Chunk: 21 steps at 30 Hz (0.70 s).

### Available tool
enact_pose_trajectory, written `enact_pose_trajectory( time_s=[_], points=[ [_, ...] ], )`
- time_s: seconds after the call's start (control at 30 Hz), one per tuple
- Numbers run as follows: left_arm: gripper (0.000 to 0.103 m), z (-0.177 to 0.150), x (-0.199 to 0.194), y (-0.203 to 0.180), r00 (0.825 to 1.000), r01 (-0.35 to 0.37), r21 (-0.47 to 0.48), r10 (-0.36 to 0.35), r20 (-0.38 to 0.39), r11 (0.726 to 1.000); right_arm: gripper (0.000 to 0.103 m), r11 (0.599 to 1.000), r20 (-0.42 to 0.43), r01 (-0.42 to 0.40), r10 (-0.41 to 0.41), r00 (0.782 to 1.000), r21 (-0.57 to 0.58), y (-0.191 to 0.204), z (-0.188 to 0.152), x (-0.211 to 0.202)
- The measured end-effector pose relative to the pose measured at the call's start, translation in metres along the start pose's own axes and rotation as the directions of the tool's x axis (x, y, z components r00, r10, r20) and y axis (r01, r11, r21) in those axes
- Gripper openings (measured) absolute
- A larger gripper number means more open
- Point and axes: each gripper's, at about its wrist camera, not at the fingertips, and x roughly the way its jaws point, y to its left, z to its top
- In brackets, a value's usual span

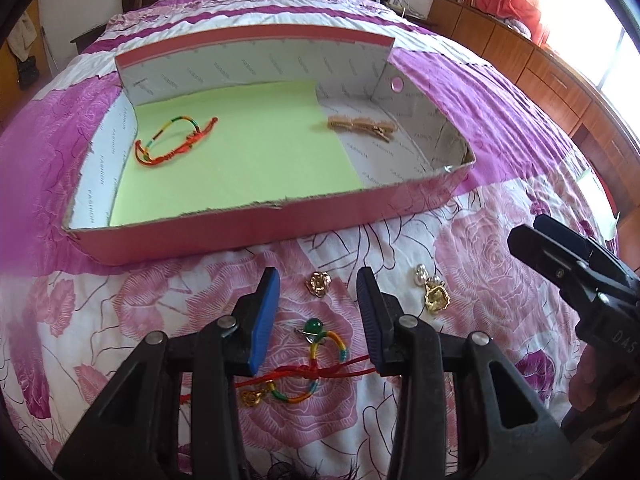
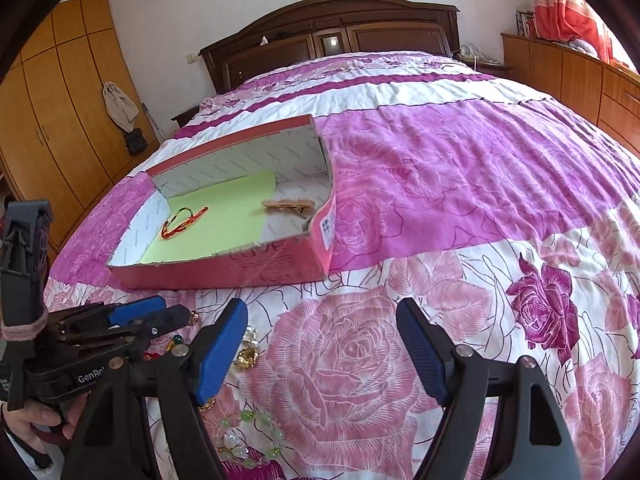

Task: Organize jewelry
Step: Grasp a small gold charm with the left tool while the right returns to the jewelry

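Nearest the left wrist camera: left gripper (image 1: 318, 312), blue fingers (image 1: 264, 320) part-spread and pinching nothing, poised over a corded bracelet (image 1: 316, 364) lying on the bed (image 1: 500, 128) near its foot edge, in front of the pink box (image 1: 256, 232). Green bead (image 1: 313, 326) of that bracelet toward the box, red tie cords trailing off sideways under both fingers, rainbow loop curving back toward the camera — long axis hard to fix for so limp a thing, roughly foot-to-head of the bed with the cords crossing it. Just past the fingertips, a gold flower earring (image 1: 318, 282); off to the right-hand side, a pearl-and-gold earring (image 1: 432, 292). Right gripper (image 2: 322, 344) spread wide and empty over bare quilt, its near finger just beside the pearl piece, a green-and-clear bead bracelet (image 2: 248, 436) below it. Already in the box: a second corded bracelet (image 1: 172, 140) on the green sheet toward the left wall, gold hair clips (image 1: 360, 126) toward the right, long axis along the box. Risks, as a judgement: closing on the soft quilt could pinch fabric along with cord; a thin cord could slip from flat pads, or snag and drag the gold charm (image 1: 252, 398) at the near end; a careless descent could nudge the small gold flower out of reach; the two grippers, near each other on this side of the bed, could collide.
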Motion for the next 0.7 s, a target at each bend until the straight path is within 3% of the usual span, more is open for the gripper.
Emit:
enact_pose_trajectory(
  time_s=[0.37,0.5,0.7],
  points=[
    [0.018,-0.002,0.019,-0.005,0.998,0.0,0.005,0.0,-0.065,1.0,0.079,0.999,-0.029,-0.03,0.031,0.999,0.045,-0.01,-0.006,0.006],
    [0.006,-0.002,0.022,-0.005,0.997,0.005,-0.009,-0.006,-0.078,1.0,0.079,0.998,-0.029,-0.03,0.031,0.999,0.05,-0.011,-0.007,0.006],
    [0.005,-0.003,0.017,-0.002,0.997,0.015,-0.013,-0.016,-0.07,1.0,0.079,0.998,-0.034,-0.03,0.031,0.999,0.051,-0.011,-0.007,0.006]
  ],
)
